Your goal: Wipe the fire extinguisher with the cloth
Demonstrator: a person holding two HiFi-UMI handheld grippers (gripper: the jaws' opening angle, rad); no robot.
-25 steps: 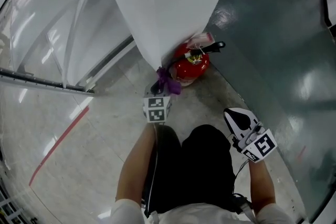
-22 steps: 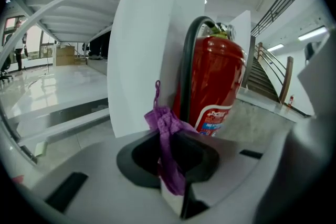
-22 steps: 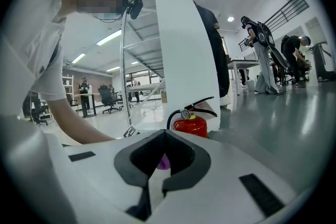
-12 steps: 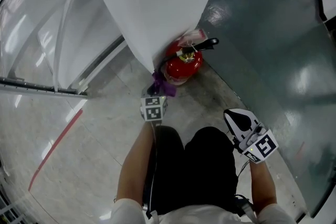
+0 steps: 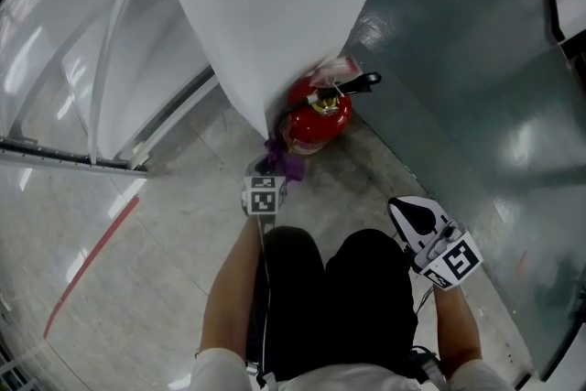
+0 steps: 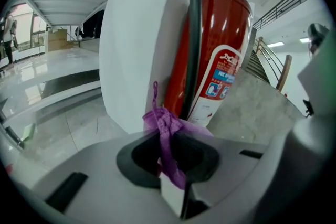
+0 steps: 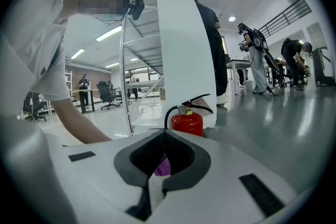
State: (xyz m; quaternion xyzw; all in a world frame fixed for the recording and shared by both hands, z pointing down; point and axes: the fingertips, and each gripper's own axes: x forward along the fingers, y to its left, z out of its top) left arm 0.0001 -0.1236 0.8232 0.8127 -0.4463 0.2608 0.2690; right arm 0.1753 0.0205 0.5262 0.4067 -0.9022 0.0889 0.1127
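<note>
Fire extinguisher (image 5: pixel 316 114) is stood upright on the floor (image 5: pixel 137 270), tucked right against the foot of a white pillar (image 5: pixel 275 5), roughly where the pale floor meets the darker grey-green strip; its black hose (image 6: pixel 193 44) is seen curving down the side nearest the pillar. A purple cloth (image 5: pixel 286 162) is clamped in the left gripper (image 5: pixel 273 168), bunched up and poking out past the jaws, held low down just beside the extinguisher's body; actual contact can't be made out tbh. The right gripper (image 5: pixel 414 213) is held well back beside the person's legs (image 5: pixel 366 288), jaws closed together with nothing between them.
</note>
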